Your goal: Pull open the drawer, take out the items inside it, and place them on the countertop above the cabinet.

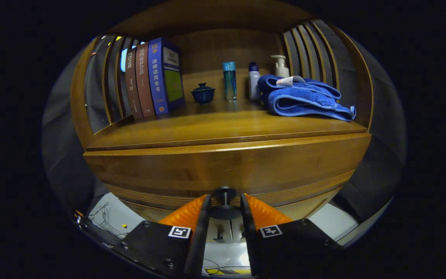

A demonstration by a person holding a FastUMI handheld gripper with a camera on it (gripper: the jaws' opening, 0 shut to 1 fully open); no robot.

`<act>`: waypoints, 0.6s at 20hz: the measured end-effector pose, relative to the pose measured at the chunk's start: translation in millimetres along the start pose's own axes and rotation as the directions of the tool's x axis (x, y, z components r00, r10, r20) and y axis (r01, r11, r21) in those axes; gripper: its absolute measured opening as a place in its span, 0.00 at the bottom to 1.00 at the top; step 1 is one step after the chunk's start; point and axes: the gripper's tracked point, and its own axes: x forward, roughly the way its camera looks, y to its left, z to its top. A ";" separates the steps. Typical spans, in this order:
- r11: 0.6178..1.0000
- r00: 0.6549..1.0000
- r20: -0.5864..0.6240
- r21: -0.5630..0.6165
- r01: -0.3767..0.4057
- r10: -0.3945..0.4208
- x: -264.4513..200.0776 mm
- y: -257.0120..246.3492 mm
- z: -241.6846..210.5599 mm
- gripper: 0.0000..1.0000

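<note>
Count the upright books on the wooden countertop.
3: a brown book, a reddish-brown book and a thick blue book stand together left of the small dark blue lidded cup; others may hide behind the slats.

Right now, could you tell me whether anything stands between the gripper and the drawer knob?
Nothing visible does: the drawer knob already sits between the fingers of the gripper, which flank it closely; whether they press it is unclear.

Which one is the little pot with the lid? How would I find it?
Look at the wooden countertop above the drawer whose knob sits between the gripper fingers. Between the leaning books and the tall clear blue bottle stands the lidded cup. It is the only small, round, dark blue thing there, with a knob on its lid.
</note>
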 end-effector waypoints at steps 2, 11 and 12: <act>1.000 1.000 -0.017 -0.001 -0.016 0.016 -3.0 0.9 1.2 0.43; 1.000 0.999 -0.047 0.022 -0.014 0.015 -17.5 -0.5 -2.4 0.43; 1.000 0.998 -0.052 0.024 -0.016 0.017 -23.1 -0.3 -4.9 0.43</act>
